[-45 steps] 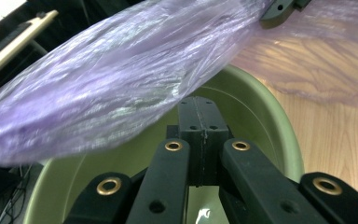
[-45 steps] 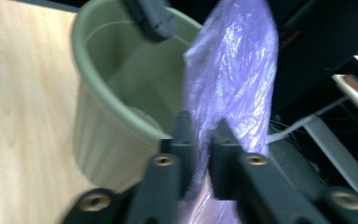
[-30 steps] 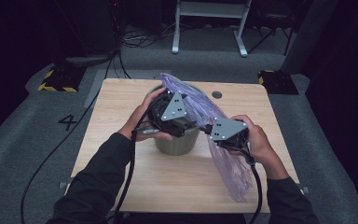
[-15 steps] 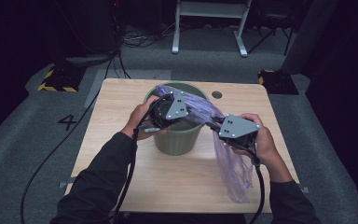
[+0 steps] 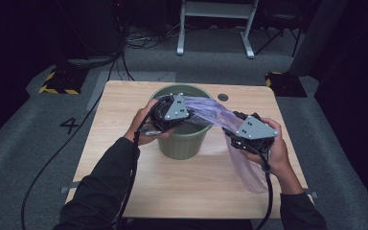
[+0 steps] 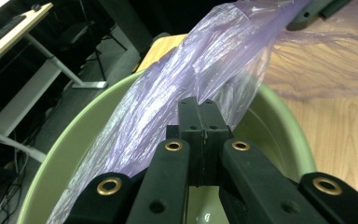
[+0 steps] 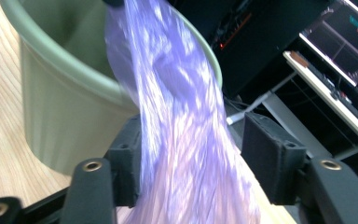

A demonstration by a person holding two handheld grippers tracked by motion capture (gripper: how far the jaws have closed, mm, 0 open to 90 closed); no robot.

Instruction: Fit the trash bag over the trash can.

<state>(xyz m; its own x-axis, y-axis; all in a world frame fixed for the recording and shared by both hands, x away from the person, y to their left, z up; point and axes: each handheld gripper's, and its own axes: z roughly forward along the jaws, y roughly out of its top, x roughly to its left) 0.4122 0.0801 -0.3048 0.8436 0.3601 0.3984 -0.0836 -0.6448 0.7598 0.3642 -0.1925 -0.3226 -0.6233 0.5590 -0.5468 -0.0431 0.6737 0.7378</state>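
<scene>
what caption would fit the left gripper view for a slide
Left gripper clamped on a purple plastic bag above the green bin.

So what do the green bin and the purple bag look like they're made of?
Green bin: probably moulded plastic, smooth and matte, with a rolled rim and even colour. Purple bag: thin translucent plastic film, glossy and crinkled; the wood table shows faintly through it.
</scene>
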